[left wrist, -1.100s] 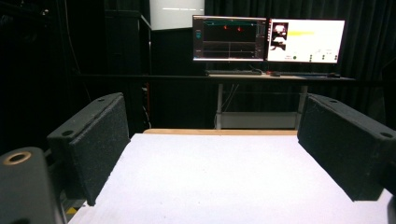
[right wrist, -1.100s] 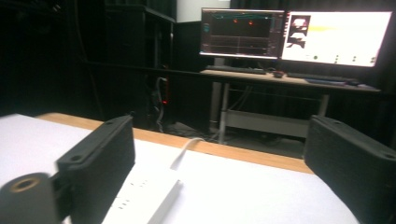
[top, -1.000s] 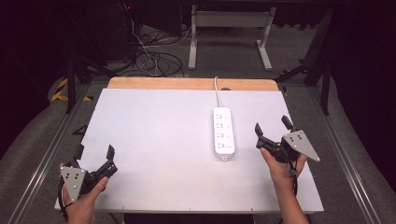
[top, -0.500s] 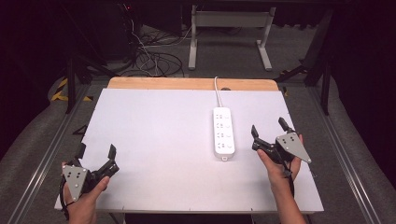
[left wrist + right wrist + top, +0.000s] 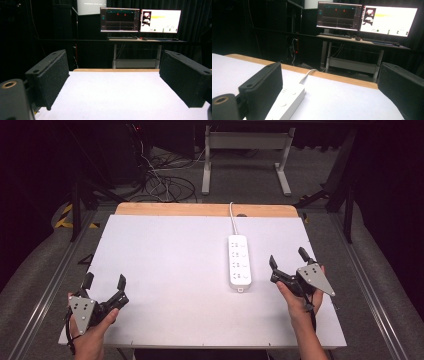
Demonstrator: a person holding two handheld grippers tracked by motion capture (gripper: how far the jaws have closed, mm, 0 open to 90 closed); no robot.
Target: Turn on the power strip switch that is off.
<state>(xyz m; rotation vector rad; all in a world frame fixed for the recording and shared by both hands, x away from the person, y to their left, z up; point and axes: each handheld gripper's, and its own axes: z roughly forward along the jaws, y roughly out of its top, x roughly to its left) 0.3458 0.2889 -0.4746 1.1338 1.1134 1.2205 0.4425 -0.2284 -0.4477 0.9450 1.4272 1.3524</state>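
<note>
High view, table: a white rectangular tabletop [image 5: 165, 265] with a bare wooden strip along its far edge.
High view, power strip: a white plastic multi-socket power strip [image 5: 239, 261] lies flat right of centre, long side running away from the person; its white cable [image 5: 232, 219] leaves the far end and crosses the wooden strip.
High view, left gripper: the black left gripper [image 5: 104, 283] sits near the table's near left corner, held in the left hand [image 5: 92, 330], jaws spread apart with nothing between them, well apart from the power strip.
High view, right gripper: the black right gripper [image 5: 288, 262] is held in the right hand [image 5: 298, 296] just beside the near end of the power strip, to its right, jaws apart and empty; not touching it.
Left gripper view: both black foam-faced jaws stand wide, bare white tabletop between them; two lit monitors [image 5: 140, 20] on a far desk.
Right gripper view: jaws wide apart; the power strip [image 5: 287, 101] lies by the left jaw, partly behind it, cable curving toward the wooden edge. Whether jaw and strip touch cannot be told here.
</note>
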